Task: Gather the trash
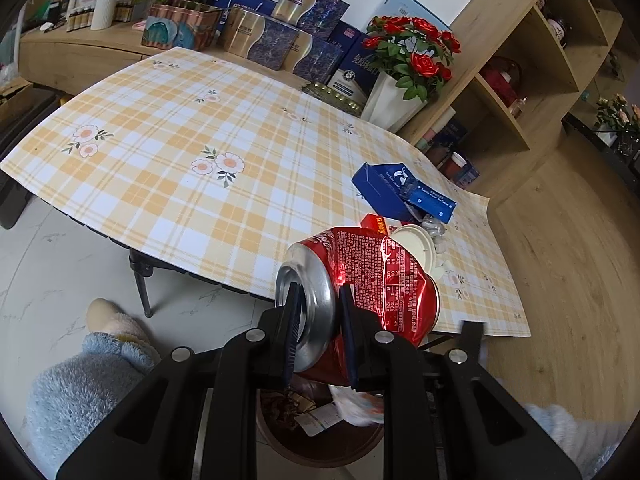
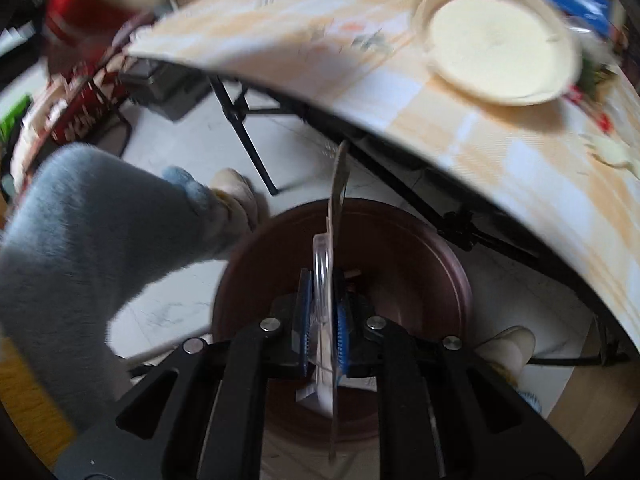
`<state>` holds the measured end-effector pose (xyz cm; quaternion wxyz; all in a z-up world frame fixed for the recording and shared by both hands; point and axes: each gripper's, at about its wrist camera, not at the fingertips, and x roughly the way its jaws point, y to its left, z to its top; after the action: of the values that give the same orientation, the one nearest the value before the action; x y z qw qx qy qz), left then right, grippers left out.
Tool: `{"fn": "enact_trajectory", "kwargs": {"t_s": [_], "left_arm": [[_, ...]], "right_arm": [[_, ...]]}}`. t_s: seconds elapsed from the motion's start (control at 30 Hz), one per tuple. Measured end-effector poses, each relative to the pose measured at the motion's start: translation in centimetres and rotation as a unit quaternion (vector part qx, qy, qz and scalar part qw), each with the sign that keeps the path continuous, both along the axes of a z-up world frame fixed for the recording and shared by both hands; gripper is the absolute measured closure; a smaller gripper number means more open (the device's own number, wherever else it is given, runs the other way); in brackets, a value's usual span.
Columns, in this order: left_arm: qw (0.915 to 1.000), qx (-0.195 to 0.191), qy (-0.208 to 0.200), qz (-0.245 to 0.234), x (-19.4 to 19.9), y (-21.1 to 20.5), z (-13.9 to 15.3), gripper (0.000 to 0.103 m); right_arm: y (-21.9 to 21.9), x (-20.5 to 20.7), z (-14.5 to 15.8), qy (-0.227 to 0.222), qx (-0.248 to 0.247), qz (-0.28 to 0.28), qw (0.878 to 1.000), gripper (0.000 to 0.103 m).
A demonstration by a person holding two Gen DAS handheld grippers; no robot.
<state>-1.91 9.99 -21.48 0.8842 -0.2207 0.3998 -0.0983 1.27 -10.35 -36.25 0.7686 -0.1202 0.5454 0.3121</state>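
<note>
With the left gripper (image 1: 318, 312) clamped on the crushed can (image 1: 360, 280) and the right gripper (image 2: 324, 312) pinching what looks like flat plastic packaging (image 2: 322, 276), centre each over the brown bin (image 2: 448, 264) before letting go

A yellow plaid surface (image 1: 192, 128) with flower prints fills the middle. Beyond its far edge stand gift boxes (image 1: 280, 40) and a white pot of red roses (image 1: 404, 76). Right of the roses rises a wooden shelf (image 1: 532, 80). Past its far left corner stands a white vase (image 1: 105, 6).
</note>
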Motion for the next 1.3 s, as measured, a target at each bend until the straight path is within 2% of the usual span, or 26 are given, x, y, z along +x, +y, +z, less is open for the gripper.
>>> {"fn": "enact_trajectory", "kwargs": {"t_s": [0.17, 0.33, 0.5, 0.6, 0.63, 0.67, 0.7, 0.73, 0.87, 1.0, 1.13, 1.3], "left_arm": [[1.0000, 0.002, 0.006, 0.003, 0.3, 0.4, -0.4, 0.084], [0.9999, 0.004, 0.009, 0.005, 0.5, 0.5, -0.6, 0.084], [0.9998, 0.007, 0.017, -0.001, 0.7, 0.1, -1.1, 0.084], [0.9998, 0.009, 0.019, -0.006, 0.8, -0.2, -1.3, 0.084], [0.9997, 0.011, 0.018, -0.009, 0.9, -0.3, -1.4, 0.084], [0.9997, 0.012, 0.018, -0.011, 0.9, -0.5, -1.5, 0.084], [0.9997, 0.013, 0.018, -0.014, 1.0, -0.6, -1.6, 0.084], [0.9996, 0.013, 0.019, -0.015, 1.0, -0.7, -1.6, 0.084], [0.9993, 0.022, 0.015, -0.026, 0.9, -1.2, -1.8, 0.084], [0.9984, 0.037, 0.012, -0.042, 0.6, -1.9, -2.0, 0.084], [0.9957, 0.061, 0.009, -0.069, 0.0, -3.2, -2.7, 0.084], [0.9879, 0.099, 0.000, -0.119, -0.5, -5.8, -3.9, 0.084]], "right_arm": [[1.3, 0.3, -3.7, 0.012, -0.048, 0.017, 0.999, 0.089], [0.0, 0.9, -6.6, 0.034, -0.084, -0.011, 0.996, 0.089], [-1.6, 1.4, -7.9, 0.041, -0.109, -0.038, 0.992, 0.089], [-1.8, 1.4, -7.5, 0.041, -0.100, -0.041, 0.993, 0.088], [-1.7, 1.3, -7.3, 0.035, -0.102, -0.039, 0.993, 0.079], [-1.7, 1.2, -6.7, 0.022, -0.105, -0.037, 0.994, 0.069], [-1.8, 1.1, -6.3, 0.013, -0.101, -0.035, 0.994, 0.047], [-1.1, 1.1, -6.0, 0.002, -0.094, -0.034, 0.995, 0.043], [-1.8, 0.7, -2.8, -0.031, -0.071, -0.039, 0.996, 0.043], [-3.7, -0.5, 2.1, -0.080, -0.016, -0.059, 0.995, 0.026], [-6.3, -1.8, 6.5, -0.134, 0.026, -0.086, 0.987, 0.007], [-10.6, -3.7, 9.6, -0.201, 0.044, -0.139, 0.969, 0.006]]}}
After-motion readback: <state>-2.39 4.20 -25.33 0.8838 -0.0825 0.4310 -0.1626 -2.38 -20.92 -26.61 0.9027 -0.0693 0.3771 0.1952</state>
